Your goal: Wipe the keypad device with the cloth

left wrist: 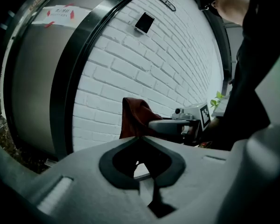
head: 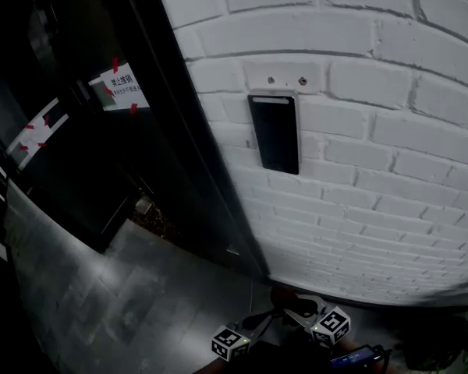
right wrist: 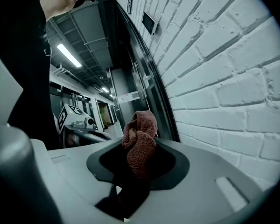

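Wall: a white brick wall is filling the right side of the head view.
Door: a dark door is standing left of the wall, carrying a taped notice.
Keypad device: the keypad device is hanging upright on the brick, well above both grippers.
Right gripper: the right gripper is pinching the cloth.
Left gripper: the left gripper is pressing its jaws together on nothing, near the right one.
Cloth: the cloth is bunching up above the right jaws.
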Demonstrator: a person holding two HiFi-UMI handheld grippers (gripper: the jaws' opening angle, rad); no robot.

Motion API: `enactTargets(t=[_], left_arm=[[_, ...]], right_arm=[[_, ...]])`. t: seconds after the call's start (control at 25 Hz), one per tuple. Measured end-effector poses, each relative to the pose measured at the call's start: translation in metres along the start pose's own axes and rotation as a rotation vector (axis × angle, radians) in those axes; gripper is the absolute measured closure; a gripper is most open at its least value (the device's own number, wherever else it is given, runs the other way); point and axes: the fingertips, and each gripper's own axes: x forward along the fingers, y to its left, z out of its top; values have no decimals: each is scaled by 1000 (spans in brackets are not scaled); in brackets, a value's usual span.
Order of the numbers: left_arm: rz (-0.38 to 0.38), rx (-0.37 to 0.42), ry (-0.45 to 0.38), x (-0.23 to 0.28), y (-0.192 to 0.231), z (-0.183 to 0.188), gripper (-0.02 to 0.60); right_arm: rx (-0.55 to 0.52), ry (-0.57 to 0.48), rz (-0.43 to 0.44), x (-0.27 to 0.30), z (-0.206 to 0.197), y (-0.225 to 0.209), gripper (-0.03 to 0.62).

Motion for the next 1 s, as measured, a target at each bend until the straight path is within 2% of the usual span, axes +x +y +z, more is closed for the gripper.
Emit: enactTargets(t=[0.2,0.32,0.4,0.52,0.64,0.76,0.84,1.0], left_arm=[[19,-29,7,8,16,1,577],[-11,-31,2,15,21,6,577],[-42,-36,-11,18,22,16,577],[-79,-51,-37,18,26,41,577],[-126,-49,-120,19,25,90,577],[-180,-8,-212,18,16,138,577],[-222,21,-252,17,7,157,577],[-279,46,-291,15,-7,173,577]], right_arm=[[-70,12,33,-2,10,-18,468],[-144,69,34,-15,10,-30,468],[-166,61,31,-31,29,-36,468],[-245,24,34,-53,74,-40,468],[-363,21,53,-64,120,-34,468],[-436,-28,61,-69,177,-17,467],[-472,-88,11,-70,233,-4,467],[-583,-198,-195,-76,346,12,467]])
